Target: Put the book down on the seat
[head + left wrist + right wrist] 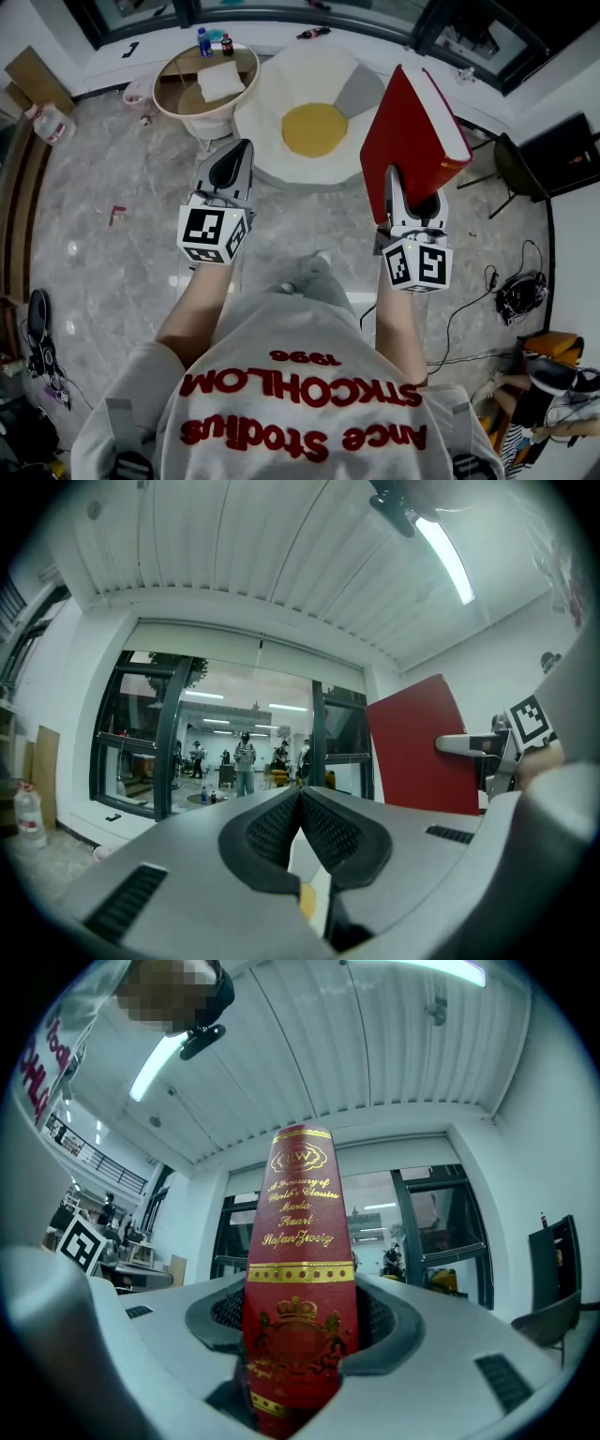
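Red, with gold lettering, the one book (300, 1241) stands upright in the air with its lower end clamped between the jaws of your right gripper (300, 1340). The jaws of your left gripper (300, 827) are pressed together on nothing. The one seat (272, 103), white with a yellow centre, sits bare ahead and below, so the putting-down looks wholly undone.

Marble floor (112, 262), white seat (272, 150), round table (165, 101)
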Motion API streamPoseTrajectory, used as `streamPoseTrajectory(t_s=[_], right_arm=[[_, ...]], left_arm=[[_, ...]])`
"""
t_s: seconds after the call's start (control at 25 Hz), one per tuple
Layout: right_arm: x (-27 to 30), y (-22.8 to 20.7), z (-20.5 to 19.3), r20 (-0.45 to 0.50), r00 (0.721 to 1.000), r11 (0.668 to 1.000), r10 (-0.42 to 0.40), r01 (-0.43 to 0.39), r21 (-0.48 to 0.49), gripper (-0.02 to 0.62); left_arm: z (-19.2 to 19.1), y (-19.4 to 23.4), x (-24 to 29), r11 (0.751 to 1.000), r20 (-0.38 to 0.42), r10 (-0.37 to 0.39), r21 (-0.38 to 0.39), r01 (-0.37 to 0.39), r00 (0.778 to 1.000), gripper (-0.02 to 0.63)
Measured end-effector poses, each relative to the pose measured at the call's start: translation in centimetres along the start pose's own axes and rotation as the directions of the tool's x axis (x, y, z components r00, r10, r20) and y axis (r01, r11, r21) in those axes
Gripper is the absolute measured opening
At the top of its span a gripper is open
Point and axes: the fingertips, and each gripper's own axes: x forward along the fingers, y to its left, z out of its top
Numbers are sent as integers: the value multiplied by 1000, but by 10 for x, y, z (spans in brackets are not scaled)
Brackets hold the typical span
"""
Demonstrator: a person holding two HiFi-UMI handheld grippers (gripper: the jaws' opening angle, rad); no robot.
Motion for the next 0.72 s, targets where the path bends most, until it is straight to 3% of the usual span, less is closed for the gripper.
streamPoseTrajectory(t_s=[0.72], right_arm=[[127, -35, -33, -4, 994, 994, 110, -110, 25, 264]], left_arm=[[-13, 37, 94, 995, -22, 90, 49, -89, 996, 14]])
